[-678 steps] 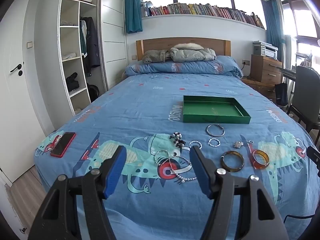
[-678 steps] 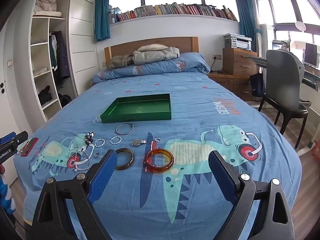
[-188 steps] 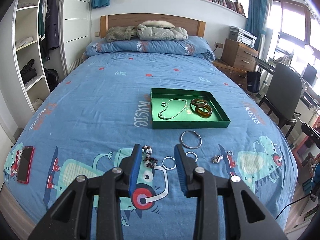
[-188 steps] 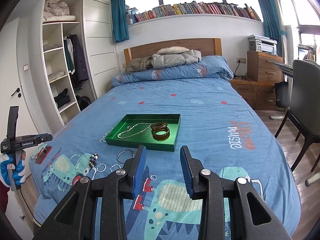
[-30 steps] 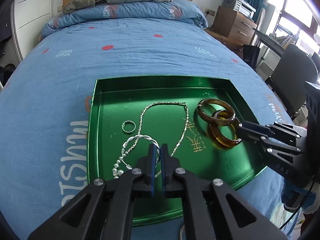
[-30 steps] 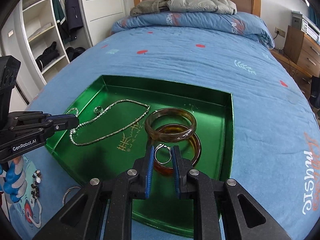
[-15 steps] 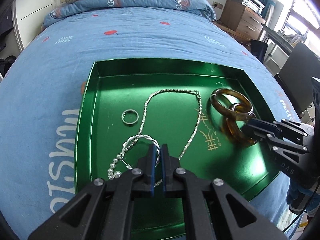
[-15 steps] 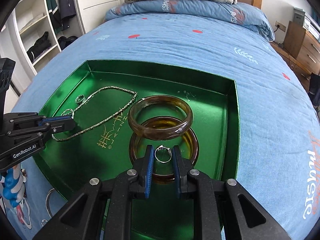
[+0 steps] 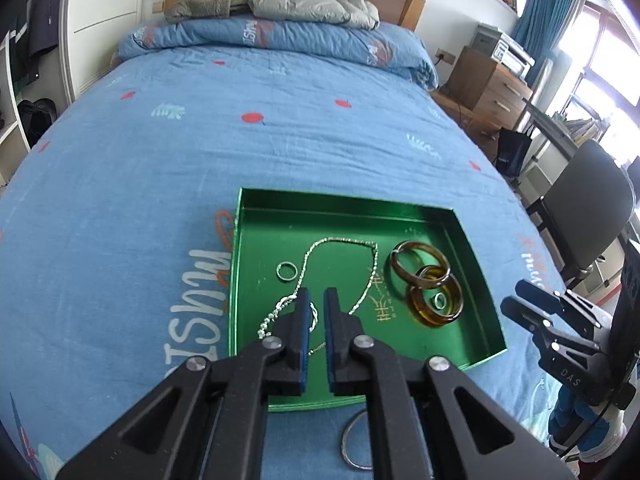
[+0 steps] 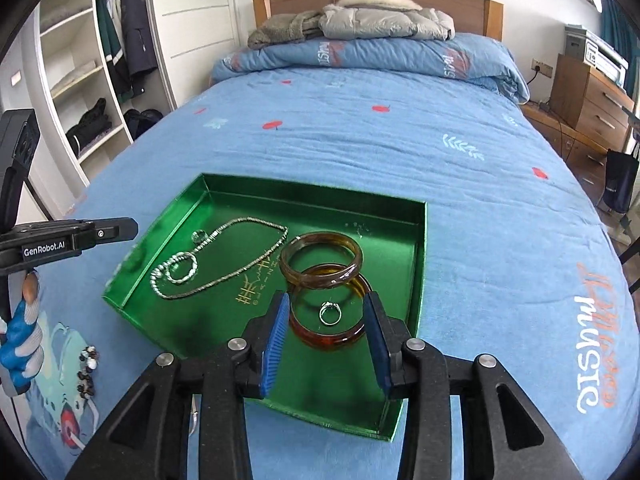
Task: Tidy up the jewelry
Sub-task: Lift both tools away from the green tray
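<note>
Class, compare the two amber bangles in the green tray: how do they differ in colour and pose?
The upper bangle is duller brown; the lower bangle is a brighter orange-amber. The upper bangle leans tilted on the lower bangle, which lies flat and encircles a small silver ring. Both are translucent hoops in the tray.

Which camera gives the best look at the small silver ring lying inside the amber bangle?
The right wrist view: the small silver ring lies close and sharp inside the amber bangle, framed by the opening right gripper. The left wrist view shows it smaller, off to the side.

Daylit bedroom: blue bed (image 9: 200, 152), wooden headboard (image 10: 376, 0), open wardrobe (image 10: 80, 80).
</note>
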`<state>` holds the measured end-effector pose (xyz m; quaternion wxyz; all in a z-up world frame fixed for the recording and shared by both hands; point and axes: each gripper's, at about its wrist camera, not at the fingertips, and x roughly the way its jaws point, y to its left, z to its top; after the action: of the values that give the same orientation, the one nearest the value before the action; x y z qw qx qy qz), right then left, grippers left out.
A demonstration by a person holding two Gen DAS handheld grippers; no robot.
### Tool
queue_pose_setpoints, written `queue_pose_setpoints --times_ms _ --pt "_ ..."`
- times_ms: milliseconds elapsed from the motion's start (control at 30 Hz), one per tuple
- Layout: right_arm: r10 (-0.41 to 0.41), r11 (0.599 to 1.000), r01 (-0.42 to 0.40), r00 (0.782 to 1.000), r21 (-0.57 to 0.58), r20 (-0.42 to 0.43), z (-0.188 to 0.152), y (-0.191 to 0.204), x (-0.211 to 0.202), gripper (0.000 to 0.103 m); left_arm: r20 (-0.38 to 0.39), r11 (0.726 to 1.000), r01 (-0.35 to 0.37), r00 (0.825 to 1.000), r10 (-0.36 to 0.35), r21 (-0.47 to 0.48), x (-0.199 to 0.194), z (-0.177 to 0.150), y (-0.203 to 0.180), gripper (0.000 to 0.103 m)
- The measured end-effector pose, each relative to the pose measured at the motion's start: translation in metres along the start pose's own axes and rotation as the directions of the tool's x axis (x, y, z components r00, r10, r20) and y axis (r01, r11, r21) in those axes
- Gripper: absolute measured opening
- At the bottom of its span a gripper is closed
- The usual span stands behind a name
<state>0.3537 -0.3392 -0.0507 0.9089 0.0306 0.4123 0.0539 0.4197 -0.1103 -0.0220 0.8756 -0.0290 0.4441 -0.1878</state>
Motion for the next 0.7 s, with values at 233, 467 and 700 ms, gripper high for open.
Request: queue_pose_setpoints --times_ms 233,467,700 --pt "0.021 1.000 -0.019 0.991 -0.013 0.130 -0.021 0.011 -0.110 0.043 0.143 1.000 -0.005 0.990 0.009 -0.028 -0.112 -0.011 -0.004 0.016" --pt "0.054 0.998 -0.047 0.971 -0.034 0.235 -0.051 0.026 -0.210 0.045 0.197 0.998 -0.051 0.979 0.055 -0.026 -0.197 -0.058 -0.007 0.016" --pt "0.057 0.998 -0.051 0.956 -0.027 0.289 -0.091 0.037 -0.271 0.046 0.199 0.996 -0.064 0.977 0.074 -0.056 -0.248 -0.107 0.002 0.017"
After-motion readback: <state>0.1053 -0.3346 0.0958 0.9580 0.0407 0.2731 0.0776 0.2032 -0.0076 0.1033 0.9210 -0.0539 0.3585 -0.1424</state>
